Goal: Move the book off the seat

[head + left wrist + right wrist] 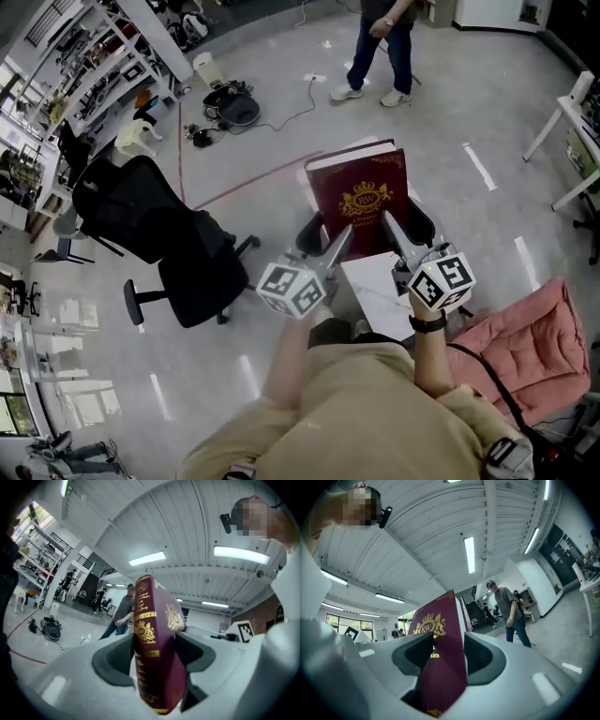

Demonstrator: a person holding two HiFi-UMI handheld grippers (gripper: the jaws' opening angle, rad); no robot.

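We hold one gripper in each hand, both near the centre of the head view. The left gripper extends toward the upper right from its left marker cube. The right gripper extends toward the upper left from its right marker cube. Each pair of jaws is clamped on a lower corner of the book, with the pads pressing both covers. The left forearm and right forearm are bare. A dark band circles the right wrist.
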